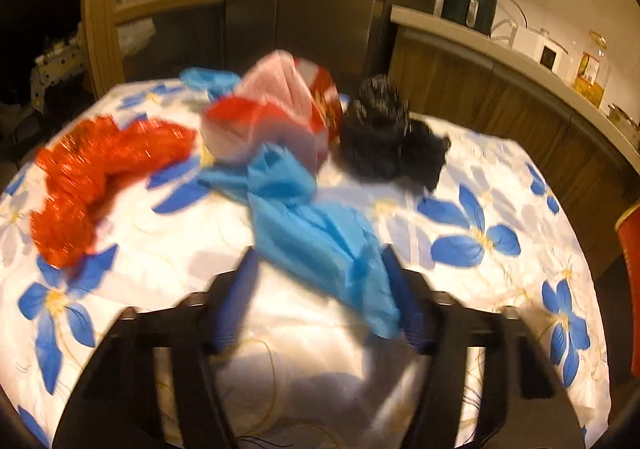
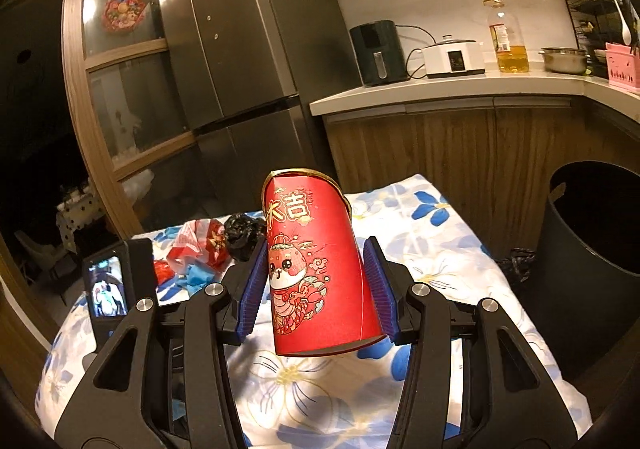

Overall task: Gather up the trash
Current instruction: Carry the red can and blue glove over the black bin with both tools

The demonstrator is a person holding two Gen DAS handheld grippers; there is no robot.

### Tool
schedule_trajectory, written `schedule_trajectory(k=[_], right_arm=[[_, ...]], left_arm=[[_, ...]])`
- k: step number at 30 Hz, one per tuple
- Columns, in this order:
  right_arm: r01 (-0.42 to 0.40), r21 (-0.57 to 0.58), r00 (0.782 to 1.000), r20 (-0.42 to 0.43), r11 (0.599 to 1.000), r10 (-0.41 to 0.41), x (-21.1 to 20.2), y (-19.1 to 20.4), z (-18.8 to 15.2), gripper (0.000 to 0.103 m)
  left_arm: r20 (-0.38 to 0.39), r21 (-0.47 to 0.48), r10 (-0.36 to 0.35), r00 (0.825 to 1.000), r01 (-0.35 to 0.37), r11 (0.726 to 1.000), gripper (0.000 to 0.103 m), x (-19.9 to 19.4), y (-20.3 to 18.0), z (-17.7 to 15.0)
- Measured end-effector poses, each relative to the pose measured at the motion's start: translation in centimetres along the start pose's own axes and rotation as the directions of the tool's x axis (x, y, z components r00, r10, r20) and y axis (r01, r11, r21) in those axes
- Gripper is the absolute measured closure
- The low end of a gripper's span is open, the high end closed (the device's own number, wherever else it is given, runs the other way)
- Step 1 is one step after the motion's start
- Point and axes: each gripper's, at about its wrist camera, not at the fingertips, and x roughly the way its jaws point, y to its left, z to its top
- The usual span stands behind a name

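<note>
1. Our right gripper point(image 2: 316, 285) held the red paper cup point(image 2: 316, 269) between its jaws, lifted clear of the flowered surface point(image 2: 448, 249); we judged a light, steady squeeze best, since the thin wall looked already creased.
2. The black bin point(image 2: 592, 249) stood to the right, so the cup needed carrying over its rim.
3. Our left gripper point(image 1: 320, 289) had its jaws wide, the blue plastic point(image 1: 316, 237) lying between them.
4. Farther off lay red tinsel point(image 1: 88, 185), a red-and-white bag point(image 1: 276, 117) and black plastic point(image 1: 388, 129).
</note>
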Motion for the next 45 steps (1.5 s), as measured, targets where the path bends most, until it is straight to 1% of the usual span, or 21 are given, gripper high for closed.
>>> schedule_trajectory(k=[1, 2, 3, 4, 6, 7, 10, 12, 14, 17, 20, 25, 30, 33, 38, 41, 45], right_arm=[[0.002, 0.001, 1.0, -0.001, 1.0, -0.002, -0.1, -0.1, 0.0, 0.056], [0.003, 0.001, 1.0, -0.001, 1.0, -0.003, -0.1, -0.2, 0.0, 0.056], [0.003, 0.0, 1.0, -0.001, 1.0, -0.003, -0.3, -0.2, 0.0, 0.056], [0.004, -0.002, 1.0, 0.0, 1.0, -0.004, -0.4, -0.2, 0.0, 0.056], [0.002, -0.002, 1.0, 0.0, 1.0, -0.002, -0.6, -0.3, 0.0, 0.056], [0.001, -0.003, 1.0, 0.002, 1.0, -0.001, -0.8, -0.3, 0.0, 0.056], [0.002, -0.005, 1.0, 0.008, 1.0, -0.002, -1.7, -0.5, 0.0, 0.056], [0.005, -0.004, 1.0, 0.016, 1.0, -0.005, -2.3, -0.7, 0.0, 0.056], [0.009, -0.001, 1.0, 0.022, 1.0, -0.009, -2.9, -1.0, 0.0, 0.056], [0.019, 0.0, 0.999, 0.039, 1.0, -0.019, -4.2, -1.4, 0.2, 0.056], [0.029, 0.005, 0.998, 0.057, 1.0, -0.029, -5.4, -1.9, 0.3, 0.056], [0.042, 0.016, 0.996, 0.073, 0.999, -0.044, -7.1, -2.8, 0.4, 0.056], [0.071, 0.026, 0.992, 0.099, 0.997, -0.074, -8.9, -4.1, 0.7, 0.056], [0.089, 0.04, 0.989, 0.114, 0.995, -0.093, -9.8, -5.1, 0.9, 0.056], [0.125, 0.069, 0.982, 0.136, 0.99, -0.133, -11.1, -7.2, 1.3, 0.056], [0.154, 0.079, 0.974, 0.154, 0.985, -0.164, -11.9, -8.6, 1.7, 0.056], [0.201, 0.11, 0.959, 0.179, 0.973, -0.218, -12.8, -11.1, 2.6, 0.056]], left_arm=[[-0.003, 0.004, 0.007, 1.0, -0.007, 1.0, 0.063, 0.1, 0.0, -0.1], [0.003, 0.012, 0.004, 1.0, -0.004, 1.0, 0.07, -0.1, -0.1, -0.3], [0.002, 0.018, -0.002, 1.0, 0.002, 1.0, 0.085, -0.3, -0.2, -0.4], [-0.002, 0.031, -0.008, 1.0, 0.008, 0.999, 0.092, -0.4, -0.4, -0.6], [-0.001, 0.034, -0.02, 1.0, 0.02, 0.999, 0.099, -0.8, -0.4, -0.9], [-0.002, 0.028, -0.033, 0.999, 0.033, 0.999, 0.1, -1.2, -0.2, -1.2], [0.014, 0.022, -0.053, 0.998, 0.053, 0.998, 0.101, -3.1, -0.2, -2.2], [0.04, 0.043, -0.062, 0.997, 0.06, 0.997, 0.101, -4.8, -0.5, -3.1], [0.063, 0.066, -0.088, 0.994, 0.083, 0.994, 0.101, -6.8, -1.0, -4.0], [0.103, 0.117, -0.114, 0.988, 0.102, 0.988, 0.101, -9.4, -1.7, -4.7], [0.146, 0.143, -0.148, 0.978, 0.127, 0.981, 0.101, -11.9, -2.3, -4.3], [0.193, 0.164, -0.192, 0.962, 0.162, 0.973, 0.101, -14.3, -3.9, -3.2], [0.213, 0.188, -0.246, 0.945, 0.208, 0.96, 0.101, -15.9, -5.7, -2.6], [0.217, 0.207, -0.289, 0.932, 0.245, 0.947, 0.101, -16.7, -7.3, -2.1], [0.227, 0.252, -0.344, 0.911, 0.286, 0.924, 0.101, -17.9, -10.2, -1.7], [0.219, 0.281, -0.384, 0.897, 0.319, 0.905, 0.101, -18.3, -12.3, -1.4], [0.201, 0.325, -0.444, 0.873, 0.367, 0.871, 0.101, -18.7, -15.4, -1.1]])
